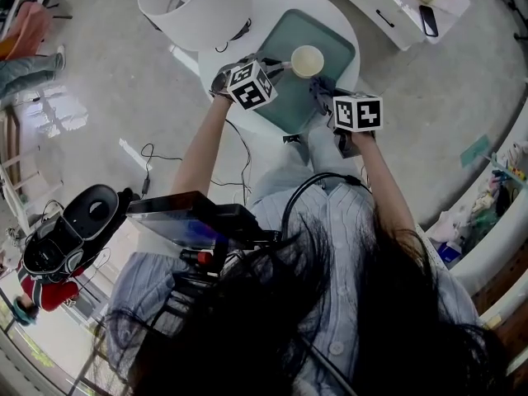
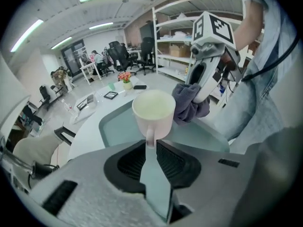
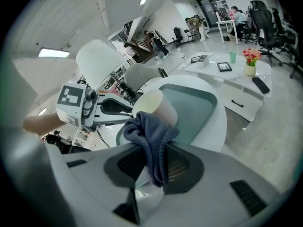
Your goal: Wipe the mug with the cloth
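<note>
Mug (image 2: 154, 113) hangs over the green tray (image 1: 289, 97), its handle pinched in the left gripper's (image 2: 150, 144) narrow jaws. The right gripper (image 3: 154, 150), clamped on the cloth (image 3: 149, 131), presses it at the mug's 3 o'clock in the left gripper view. The cloth should sweep round the wall with the handle kept steady.

Smooth, faintly glossy cream glaze on the mug (image 2: 154, 110), looking like ceramic; soft, matt blue-grey cloth (image 3: 150, 136) with a fine nubby pile, bunched at the mug's 3 o'clock in the left gripper view. Matt grey moulded plastic on the left gripper (image 2: 150, 144), with dark ribbed pads inside its fingers (image 2: 130, 162). Smooth teal mat (image 2: 111, 126) with a dull sheen, on a smooth white tabletop (image 1: 334, 11).
</note>
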A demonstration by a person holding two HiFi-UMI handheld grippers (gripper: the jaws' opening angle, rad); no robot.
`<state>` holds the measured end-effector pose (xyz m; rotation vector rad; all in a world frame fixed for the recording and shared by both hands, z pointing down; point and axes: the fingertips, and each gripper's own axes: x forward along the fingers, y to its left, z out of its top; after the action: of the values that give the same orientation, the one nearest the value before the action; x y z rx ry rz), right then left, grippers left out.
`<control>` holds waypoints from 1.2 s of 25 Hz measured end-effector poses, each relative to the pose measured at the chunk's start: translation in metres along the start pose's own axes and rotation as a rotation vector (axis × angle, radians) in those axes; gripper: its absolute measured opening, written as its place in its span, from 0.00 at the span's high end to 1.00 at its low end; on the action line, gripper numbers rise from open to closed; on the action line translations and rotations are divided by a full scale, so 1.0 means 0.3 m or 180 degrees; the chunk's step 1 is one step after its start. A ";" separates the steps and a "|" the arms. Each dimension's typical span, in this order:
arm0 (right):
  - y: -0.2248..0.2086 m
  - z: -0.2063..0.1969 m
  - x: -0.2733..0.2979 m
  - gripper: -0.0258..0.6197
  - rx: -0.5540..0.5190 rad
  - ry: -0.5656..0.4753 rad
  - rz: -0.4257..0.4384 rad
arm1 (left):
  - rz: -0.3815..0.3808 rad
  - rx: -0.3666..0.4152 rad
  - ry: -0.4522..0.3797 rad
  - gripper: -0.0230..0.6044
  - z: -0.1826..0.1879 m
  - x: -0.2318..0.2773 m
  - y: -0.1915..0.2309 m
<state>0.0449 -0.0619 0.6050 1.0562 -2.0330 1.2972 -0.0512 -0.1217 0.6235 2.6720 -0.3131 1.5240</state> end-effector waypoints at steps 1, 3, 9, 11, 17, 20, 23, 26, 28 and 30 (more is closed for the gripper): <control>-0.002 0.000 -0.003 0.81 -0.0015 0.0012 -0.0007 | 0.0034 -0.0095 -0.0065 0.86 0.014 -0.017 -0.004; -0.006 -0.003 -0.008 0.81 -0.0028 0.0035 -0.0009 | 0.0097 -0.0194 -0.0155 0.86 0.049 -0.049 -0.018; -0.029 -0.007 -0.014 0.81 -0.0023 0.0040 0.0000 | 0.0145 -0.0025 -0.0155 0.78 0.175 -0.065 -0.107; -0.037 -0.005 -0.017 0.81 -0.0022 0.0042 -0.0010 | 0.0059 -0.0004 -0.0059 0.75 0.192 -0.040 -0.141; -0.047 0.005 -0.021 0.81 -0.0044 0.0027 0.0021 | 0.0167 -0.0019 0.0147 0.75 0.219 0.028 -0.139; -0.048 0.010 -0.020 0.81 -0.0029 0.0012 0.0042 | 0.0228 0.0014 0.0195 0.75 0.235 0.048 -0.138; -0.048 0.017 -0.019 0.81 -0.0023 -0.0007 0.0065 | 0.0330 0.0123 0.0318 0.75 0.229 0.073 -0.141; -0.050 0.027 -0.017 0.81 -0.0046 -0.0009 0.0082 | 0.0398 0.0150 0.0419 0.76 0.216 0.089 -0.139; -0.049 0.031 -0.012 0.81 -0.0078 0.0004 0.0092 | 0.0407 0.0161 0.0432 0.77 0.214 0.088 -0.134; -0.048 0.035 -0.007 0.81 -0.0110 0.0018 0.0092 | 0.0436 0.0208 0.0438 0.83 0.212 0.085 -0.124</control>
<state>0.0580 -0.0743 0.6064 1.0100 -2.0664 1.2734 0.0227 -0.0981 0.6148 2.6248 -0.4548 1.7763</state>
